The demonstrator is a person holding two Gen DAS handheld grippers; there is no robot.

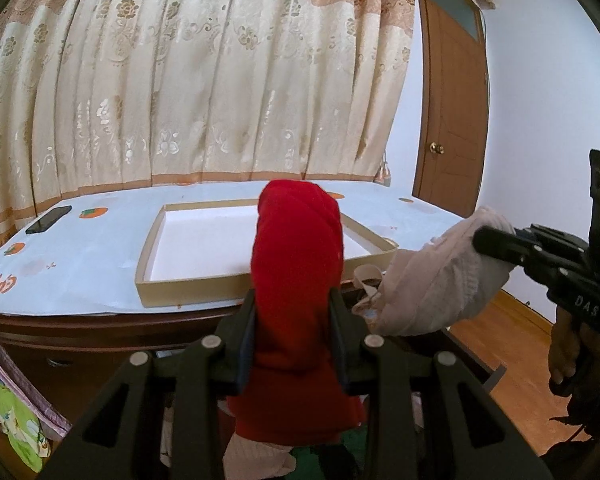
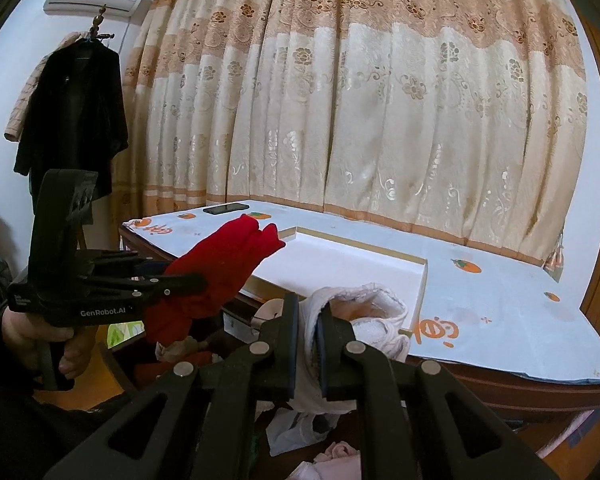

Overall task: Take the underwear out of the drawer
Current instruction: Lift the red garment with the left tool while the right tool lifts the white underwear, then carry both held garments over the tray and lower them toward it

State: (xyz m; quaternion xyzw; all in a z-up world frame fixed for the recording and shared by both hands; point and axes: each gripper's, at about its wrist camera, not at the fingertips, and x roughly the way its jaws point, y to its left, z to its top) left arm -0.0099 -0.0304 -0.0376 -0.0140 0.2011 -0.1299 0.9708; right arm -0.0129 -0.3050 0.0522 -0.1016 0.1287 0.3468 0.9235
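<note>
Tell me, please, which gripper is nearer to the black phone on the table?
Left. The left gripper, holding the red underwear, sits on the phone's side; the right gripper is at the box's far side.

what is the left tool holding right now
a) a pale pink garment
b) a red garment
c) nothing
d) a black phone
b: in the left wrist view the left tool is shut on the red garment, which sticks up between its fingers, while the pale pink garment is clamped in the right tool and the black phone lies on the table.
</note>
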